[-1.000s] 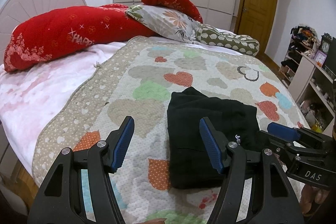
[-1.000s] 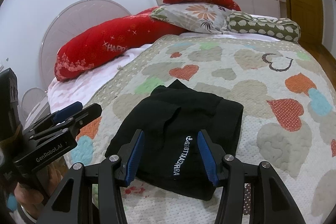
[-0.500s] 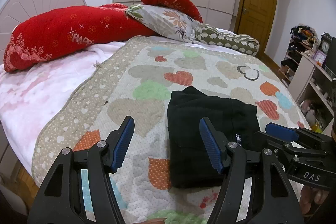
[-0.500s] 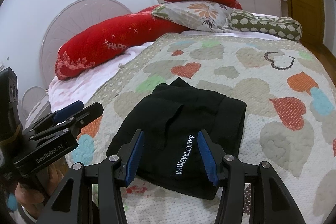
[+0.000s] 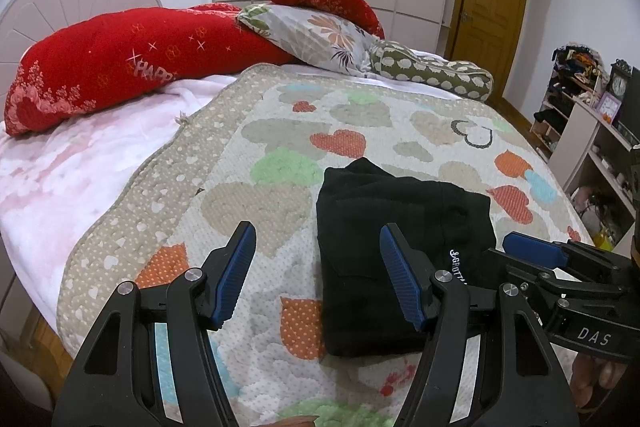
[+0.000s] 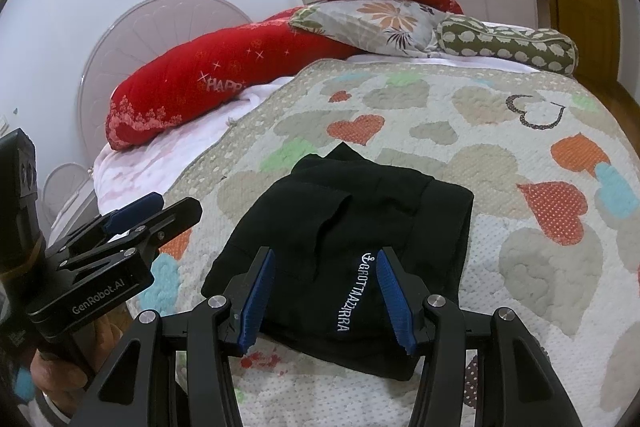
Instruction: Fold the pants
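Nothing has shifted: my left gripper [image 5: 316, 275] and right gripper [image 6: 326, 301] hover agape, empty, over folded pants [image 6: 344, 247] beside red pillow [image 5: 132, 67].

Black pants [image 6: 352, 223], folded into a compact, roughly rectangular bundle of several layers. Lying flat on the heart-patterned quilt [image 6: 520, 155], near its front edge and well apart from the pillows at the head of the bed. White embroidered lettering running along the top layer, close to the front right corner of the bundle. One small point of fabric projecting past the far edge, toward the pillows. Top surface mildly creased, with a soft ridge across the middle. Edges resting on the quilt, none lifted.
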A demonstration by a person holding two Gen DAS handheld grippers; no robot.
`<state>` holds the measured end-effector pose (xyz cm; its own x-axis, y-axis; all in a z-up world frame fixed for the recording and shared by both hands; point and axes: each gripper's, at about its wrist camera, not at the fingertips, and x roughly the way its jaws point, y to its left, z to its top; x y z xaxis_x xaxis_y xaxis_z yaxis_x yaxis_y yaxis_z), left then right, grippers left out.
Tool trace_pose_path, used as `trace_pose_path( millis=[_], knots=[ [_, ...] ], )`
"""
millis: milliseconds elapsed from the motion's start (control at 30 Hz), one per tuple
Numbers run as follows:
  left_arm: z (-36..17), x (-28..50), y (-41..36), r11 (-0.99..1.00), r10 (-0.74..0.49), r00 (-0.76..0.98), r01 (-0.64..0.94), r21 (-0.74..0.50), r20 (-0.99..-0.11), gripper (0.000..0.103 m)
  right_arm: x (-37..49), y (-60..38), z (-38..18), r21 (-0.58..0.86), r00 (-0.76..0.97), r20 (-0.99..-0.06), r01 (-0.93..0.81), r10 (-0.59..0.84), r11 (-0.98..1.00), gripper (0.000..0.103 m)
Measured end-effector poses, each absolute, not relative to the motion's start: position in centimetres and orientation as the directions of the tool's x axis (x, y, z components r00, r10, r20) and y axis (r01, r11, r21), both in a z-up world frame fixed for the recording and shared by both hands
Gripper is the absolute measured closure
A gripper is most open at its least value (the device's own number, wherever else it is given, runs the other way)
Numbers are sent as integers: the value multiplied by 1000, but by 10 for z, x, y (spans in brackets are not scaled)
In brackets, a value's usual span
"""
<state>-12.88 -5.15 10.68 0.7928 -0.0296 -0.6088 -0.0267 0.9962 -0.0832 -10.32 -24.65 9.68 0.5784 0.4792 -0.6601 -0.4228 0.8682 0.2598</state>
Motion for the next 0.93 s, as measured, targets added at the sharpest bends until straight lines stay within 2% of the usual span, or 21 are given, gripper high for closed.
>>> trace_pose_path(
  millis=[933],
  knots=[
    [101, -125, -43, 993, -35, 784, -43, -110, -620, 38, -104, -250, 98, 263, 576, -661, -421, 480, 868, 52]
  ],
)
